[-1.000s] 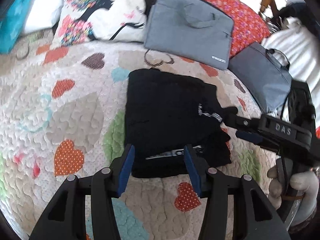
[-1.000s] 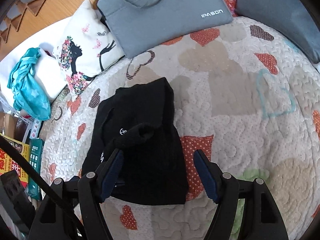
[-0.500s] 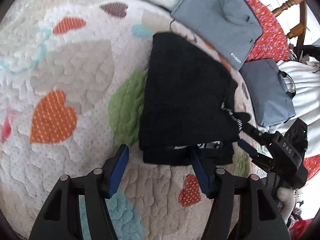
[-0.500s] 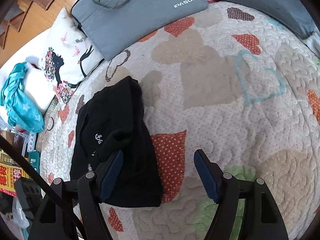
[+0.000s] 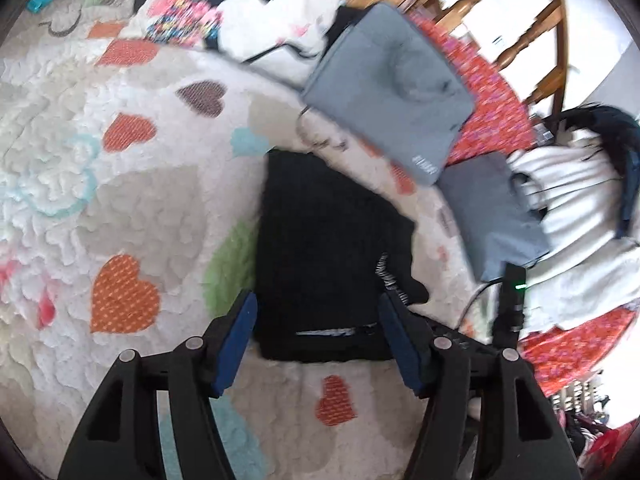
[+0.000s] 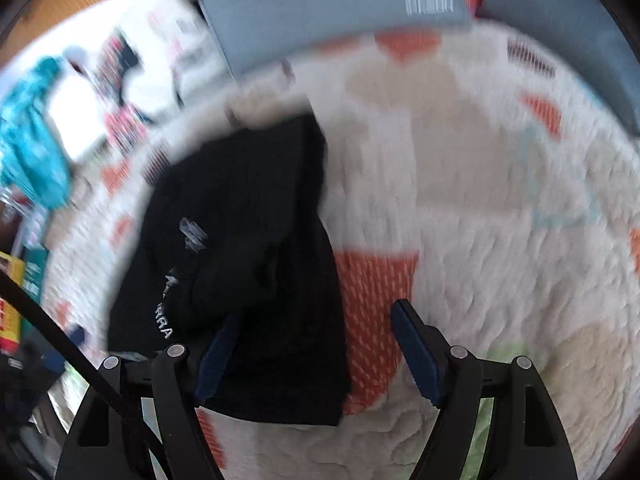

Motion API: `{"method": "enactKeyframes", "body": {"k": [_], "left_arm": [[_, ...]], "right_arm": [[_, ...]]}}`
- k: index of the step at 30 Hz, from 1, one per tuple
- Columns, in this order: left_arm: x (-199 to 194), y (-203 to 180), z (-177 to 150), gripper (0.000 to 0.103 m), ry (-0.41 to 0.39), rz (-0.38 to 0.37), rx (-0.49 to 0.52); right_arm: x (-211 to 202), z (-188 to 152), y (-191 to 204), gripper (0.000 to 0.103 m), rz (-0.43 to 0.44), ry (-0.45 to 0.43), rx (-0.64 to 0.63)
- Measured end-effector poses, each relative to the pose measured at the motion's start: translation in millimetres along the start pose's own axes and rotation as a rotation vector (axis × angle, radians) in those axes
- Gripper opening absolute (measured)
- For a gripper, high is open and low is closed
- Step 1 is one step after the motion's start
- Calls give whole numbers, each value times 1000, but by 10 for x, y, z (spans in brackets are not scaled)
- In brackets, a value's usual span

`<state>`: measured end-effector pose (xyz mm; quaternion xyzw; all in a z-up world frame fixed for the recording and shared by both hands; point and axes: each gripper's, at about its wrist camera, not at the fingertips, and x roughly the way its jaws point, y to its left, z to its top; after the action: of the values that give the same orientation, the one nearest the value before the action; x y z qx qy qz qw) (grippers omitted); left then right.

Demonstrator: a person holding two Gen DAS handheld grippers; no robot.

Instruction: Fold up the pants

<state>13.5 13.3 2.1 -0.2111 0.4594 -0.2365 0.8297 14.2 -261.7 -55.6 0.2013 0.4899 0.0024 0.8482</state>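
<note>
Both jaws have just been opening. The left hand-held gripper (image 5: 316, 330) and right hand-held gripper (image 6: 314, 350) hover apart and empty over the folded pants (image 5: 324, 248). Risk: a descending finger snags the top layer and unfolds it.

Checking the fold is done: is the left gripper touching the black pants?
Cannot tell. In the left wrist view the left gripper frames the folded black pants with open jaws, but neither view shows contact or a gap.

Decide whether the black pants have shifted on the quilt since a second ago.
No. The pants still lie beside the green heart, just above the small red heart.
</note>
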Motion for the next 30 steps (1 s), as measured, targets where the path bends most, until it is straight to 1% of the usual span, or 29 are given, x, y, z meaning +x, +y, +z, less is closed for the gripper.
{"method": "enactKeyframes", "body": {"k": [1, 3, 5, 6, 7, 9, 11, 13, 15, 16, 17, 18, 19, 20, 22, 23, 25, 26, 28, 30], "left_arm": [[68, 38, -11, 63, 27, 22, -13], [272, 141, -43, 63, 120, 47, -50], [417, 218, -90, 63, 190, 41, -90], [467, 257, -104, 63, 210, 30, -117], [472, 278, -103, 63, 207, 21, -133], [444, 259, -86, 63, 203, 20, -125], [373, 219, -77, 63, 174, 13, -116], [239, 149, -71, 63, 128, 19, -84], [24, 84, -106, 63, 50, 16, -46], [-112, 6, -94, 63, -13, 31, -14], [-262, -77, -91, 63, -84, 52, 25], [-412, -164, -95, 63, -157, 84, 67], [-586, -263, -123, 64, -247, 135, 118], [-704, -328, -154, 68, -312, 174, 150], [-990, -462, -275, 100, -474, 255, 199], [-1116, -471, -320, 103, -532, 269, 203], [-1280, -461, -386, 103, -600, 292, 201], [-1317, -448, -396, 103, -610, 313, 199], [-1330, -405, -411, 103, -604, 394, 199], [-1259, -395, -381, 103, -572, 515, 222]], "right_arm": [[-24, 20, 30, 82, -11, 3, -14], [-99, 47, 36, 82, -8, -20, -8], [-199, 72, -14, 82, -4, -63, 21], [-251, 87, -46, 82, -2, -84, 35], [-309, 100, -73, 82, 1, -105, 48], [-449, 111, -132, 82, 1, -153, 77], [-608, 100, -189, 82, 6, -202, 106], [-764, 91, -194, 82, 4, -244, 114], [-967, 11, -201, 83, 19, -297, 118], [-1057, -59, -197, 84, 25, -321, 118], [-1150, -176, -182, 87, 31, -348, 114], [-1176, -250, -149, 89, 32, -357, 106], [-1193, -340, -119, 89, 33, -360, 93], [-1186, -460, -72, 89, 28, -348, 67], [-1130, -634, 6, 89, 10, -318, 20], [-1085, -688, 41, 89, -2, -304, -1], [-994, -799, 135, 89, -25, -277, -43], [-957, -835, 158, 89, -27, -271, -52], [-911, -913, 228, 89, -27, -264, -72], [-879, -960, 308, 89, -26, -263, -101]]}}
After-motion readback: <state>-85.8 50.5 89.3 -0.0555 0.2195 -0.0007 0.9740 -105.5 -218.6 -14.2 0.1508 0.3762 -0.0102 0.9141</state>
